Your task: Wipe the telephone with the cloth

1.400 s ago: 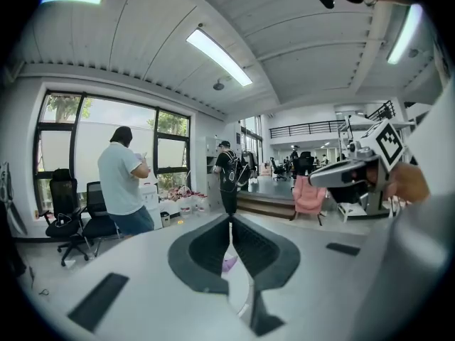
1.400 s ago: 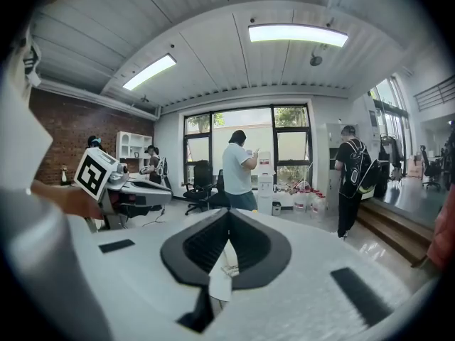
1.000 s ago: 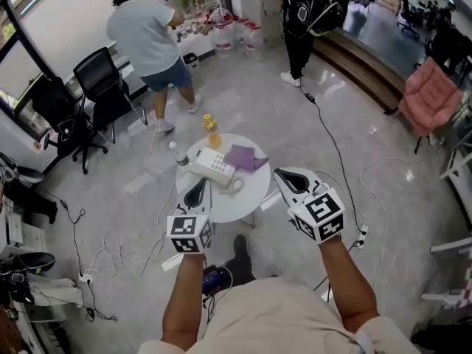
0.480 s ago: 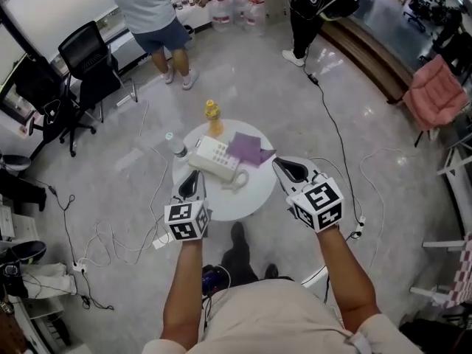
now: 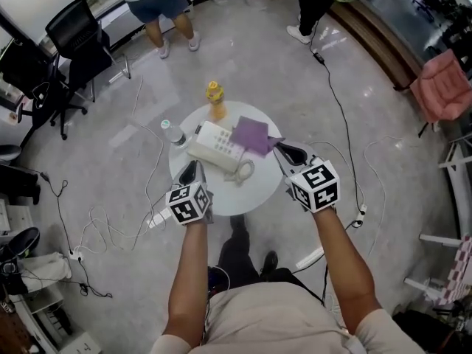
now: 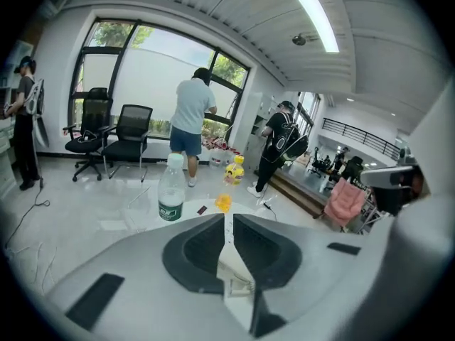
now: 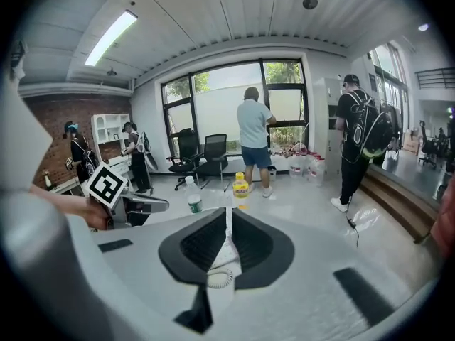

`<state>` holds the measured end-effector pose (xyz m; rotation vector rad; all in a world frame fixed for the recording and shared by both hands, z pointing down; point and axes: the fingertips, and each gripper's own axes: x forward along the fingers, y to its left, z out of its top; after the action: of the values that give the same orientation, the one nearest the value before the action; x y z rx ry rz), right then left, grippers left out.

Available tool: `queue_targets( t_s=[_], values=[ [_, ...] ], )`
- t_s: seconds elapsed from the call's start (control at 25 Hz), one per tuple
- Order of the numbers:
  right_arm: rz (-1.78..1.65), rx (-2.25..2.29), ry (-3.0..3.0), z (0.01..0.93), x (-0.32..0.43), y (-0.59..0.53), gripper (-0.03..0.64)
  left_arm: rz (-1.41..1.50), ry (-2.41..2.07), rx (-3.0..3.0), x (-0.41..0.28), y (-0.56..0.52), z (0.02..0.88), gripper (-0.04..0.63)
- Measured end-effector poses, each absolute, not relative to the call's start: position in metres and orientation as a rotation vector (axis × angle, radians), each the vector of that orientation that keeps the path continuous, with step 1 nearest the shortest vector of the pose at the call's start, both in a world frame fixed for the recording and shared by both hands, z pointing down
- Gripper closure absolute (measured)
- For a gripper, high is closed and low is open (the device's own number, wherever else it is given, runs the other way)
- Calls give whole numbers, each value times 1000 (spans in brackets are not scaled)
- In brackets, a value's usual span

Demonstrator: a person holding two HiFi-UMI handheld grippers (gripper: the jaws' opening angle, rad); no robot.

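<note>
A cream telephone with a coiled cord lies on the small round white table. The purple cloth lies flat just right of it. My left gripper hovers at the table's near-left edge, shut, with nothing in it. My right gripper hangs over the table's right edge, close beside the cloth. Its jaws have just been opening by a sliver; they still stand almost together, with nothing between them. In the right gripper view the telephone's cord shows below the right gripper.
A yellow bottle stands at the table's far edge and a water bottle at its left. Cables trail over the floor around the table. Two people stand beyond it, with office chairs at left and a pink armchair at right.
Both grippers have come down and forward toward the table, the left to its near-left edge, the right beside the cloth. The table now sits nearer the middle of the head view.
</note>
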<state>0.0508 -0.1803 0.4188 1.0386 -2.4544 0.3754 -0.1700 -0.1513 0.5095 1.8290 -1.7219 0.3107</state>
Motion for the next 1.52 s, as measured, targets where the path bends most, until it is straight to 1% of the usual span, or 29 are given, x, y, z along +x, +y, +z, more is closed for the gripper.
queue_targets(
  t_s=[0.32,0.36,0.44,0.72,0.8,0.92,1.32,1.4,1.52],
  values=[
    [459,1010,-2361,493,40,-222,578,326,-1696,1698,-176,-181,572,578],
    [465,1003,-2351,502,39,-226,575,330,-1688,1688,-175,-184,578,560],
    [476,988,-2334,518,36,-234,568,335,-1671,1665,-172,-188,590,461],
    [511,917,-2276,581,25,-249,534,349,-1683,1532,-172,-195,629,296],
    [522,897,-2263,597,22,-249,515,374,-1704,1493,-174,-196,638,265],
    [523,876,-2246,619,20,-252,485,395,-1725,1453,-174,-199,650,247],
    [466,788,-2147,689,11,-250,364,397,-1749,1404,-168,-210,676,231],
    [429,781,-2116,698,9,-251,353,389,-1764,1398,-169,-212,677,222],
    [362,767,-2065,707,10,-254,354,370,-1791,1388,-169,-214,677,222]
  ],
)
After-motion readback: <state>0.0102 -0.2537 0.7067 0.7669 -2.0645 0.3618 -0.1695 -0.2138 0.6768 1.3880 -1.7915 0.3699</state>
